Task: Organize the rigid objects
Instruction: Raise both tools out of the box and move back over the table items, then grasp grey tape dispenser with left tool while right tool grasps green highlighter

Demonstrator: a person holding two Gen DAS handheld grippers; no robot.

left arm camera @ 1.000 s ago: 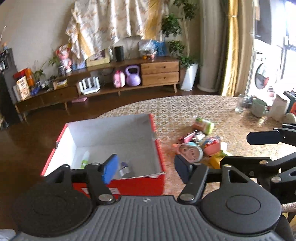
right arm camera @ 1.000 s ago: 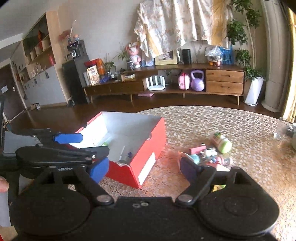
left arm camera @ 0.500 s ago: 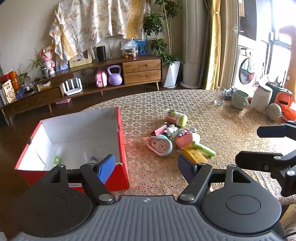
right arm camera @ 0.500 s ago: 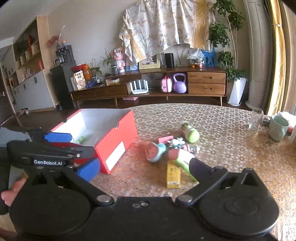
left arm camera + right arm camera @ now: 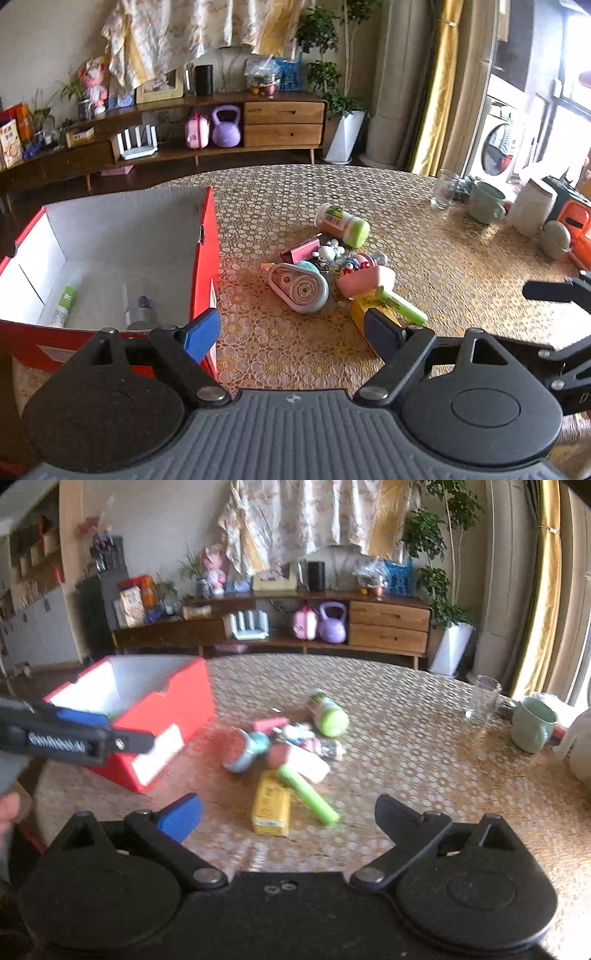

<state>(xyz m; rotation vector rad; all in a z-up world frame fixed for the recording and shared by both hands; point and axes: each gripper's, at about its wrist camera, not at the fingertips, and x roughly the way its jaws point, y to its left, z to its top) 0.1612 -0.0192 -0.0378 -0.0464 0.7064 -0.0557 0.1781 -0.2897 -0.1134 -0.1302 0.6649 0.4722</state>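
Note:
A red box [image 5: 207, 258] with a white inside stands at the table's left; a green-labelled tube [image 5: 66, 299] and a small clear bottle [image 5: 138, 310] lie in it. Right of the box is a pile: correction tape dispenser [image 5: 301, 286], green-capped jar [image 5: 343, 223], pink clip [image 5: 299, 249], pink case [image 5: 365, 280], green highlighter [image 5: 400, 304], yellow box [image 5: 360, 308]. My left gripper [image 5: 291, 332] hovers before the pile, jaws opening, nothing between them. My right gripper [image 5: 288, 818] faces the yellow box [image 5: 271, 805] and highlighter [image 5: 308, 794], wide apart, closing slightly, holding nothing.
At the table's right side stand a glass [image 5: 443, 188], a mint mug [image 5: 487, 203], a white jug [image 5: 532, 212] and an orange device [image 5: 576, 229]. The patterned tablecloth [image 5: 295, 192] covers the round table. A wooden sideboard [image 5: 284, 122] lies beyond across the floor.
Both views have swung from the red box toward the pile and dropped closer to the table. Both pairs of jaws stand wider than a second ago.

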